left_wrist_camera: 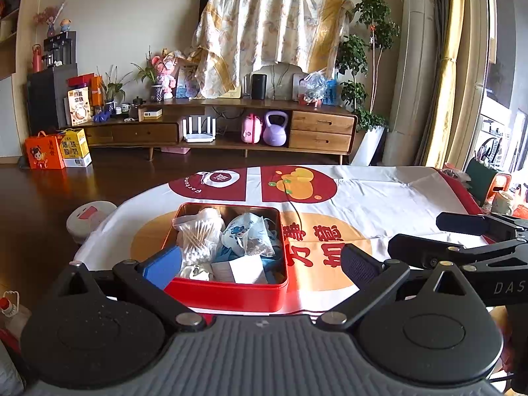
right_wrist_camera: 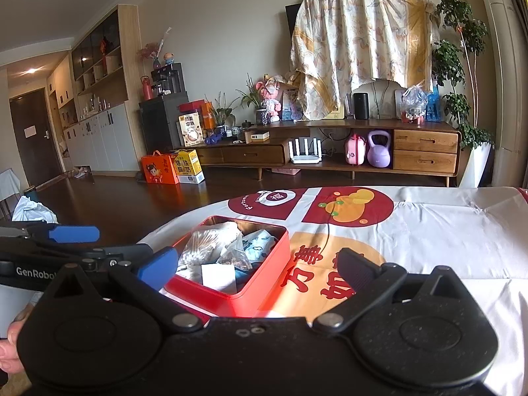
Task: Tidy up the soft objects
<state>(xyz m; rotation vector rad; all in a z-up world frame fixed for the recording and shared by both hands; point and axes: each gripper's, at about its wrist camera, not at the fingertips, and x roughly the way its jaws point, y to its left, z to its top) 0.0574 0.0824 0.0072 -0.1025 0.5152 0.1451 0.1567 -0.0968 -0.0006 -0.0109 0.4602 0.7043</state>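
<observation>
a red tin (left_wrist_camera: 231, 292) sits open on the near left part of a table covered by a white cloth (left_wrist_camera: 379, 204) printed with red and orange designs, and it is packed with soft things: a clear bag of cotton swabs (left_wrist_camera: 198, 234) in the far left corner, a blue-and-white printed pouch (left_wrist_camera: 246, 231) to its right, and a folded white paper (left_wrist_camera: 241, 269) at the near side. the left gripper (left_wrist_camera: 260, 264) is spread wide, holding nothing, its blue pad (left_wrist_camera: 163, 265) over the tin's near left corner and its black pad (left_wrist_camera: 358, 264) over the cloth to the right of the tin. the right gripper (right_wrist_camera: 260, 265) is also spread wide and empty, hovering near the tin's right side, with its fingers (right_wrist_camera: 358, 265) above the red lettering on the cloth. far behind, a wooden tv stand (right_wrist_camera: 425, 148) runs along the wall, a purple kettlebell (right_wrist_camera: 379, 153) on its lower shelf
</observation>
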